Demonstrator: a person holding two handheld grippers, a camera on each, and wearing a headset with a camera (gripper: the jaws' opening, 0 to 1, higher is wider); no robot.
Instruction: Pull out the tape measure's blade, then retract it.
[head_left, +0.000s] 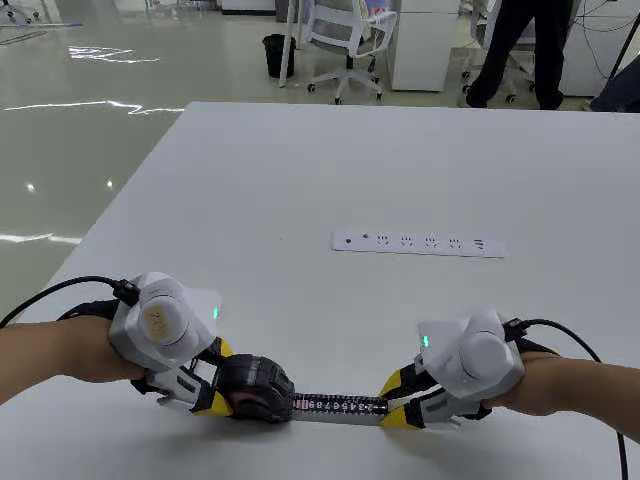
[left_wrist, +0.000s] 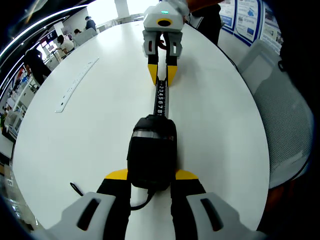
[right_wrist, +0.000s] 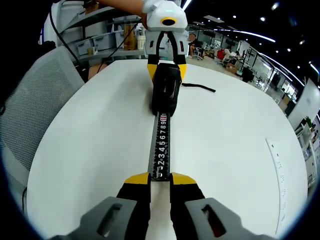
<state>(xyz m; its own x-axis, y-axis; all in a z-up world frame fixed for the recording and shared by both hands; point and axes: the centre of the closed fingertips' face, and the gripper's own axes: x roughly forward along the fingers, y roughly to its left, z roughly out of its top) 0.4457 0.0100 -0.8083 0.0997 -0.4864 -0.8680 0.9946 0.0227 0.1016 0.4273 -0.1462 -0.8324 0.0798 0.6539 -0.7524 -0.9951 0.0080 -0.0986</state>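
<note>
Nearest me, low in the head view, the tape measure (head_left: 255, 388) sits on the white table (head_left: 400, 160). My left gripper (head_left: 220, 378) has its jaws closed on the black case, I'd say so the body can't slide while the other end is drawn. Running right from it, the blade (head_left: 340, 404) lies flat along the tabletop, a short run out. My right gripper (head_left: 392, 402) is clamped on the blade's tip. The two face each other in one line, so the pull should run straight. Reading the blade in the right gripper view: 2 through 9, pale digits on a dark band. No brand I can make out on the case. Beyond, mid-frame, a white power strip (head_left: 418, 243) lies well apart from the work, with office chairs (head_left: 345, 30) along the top edge.
</note>
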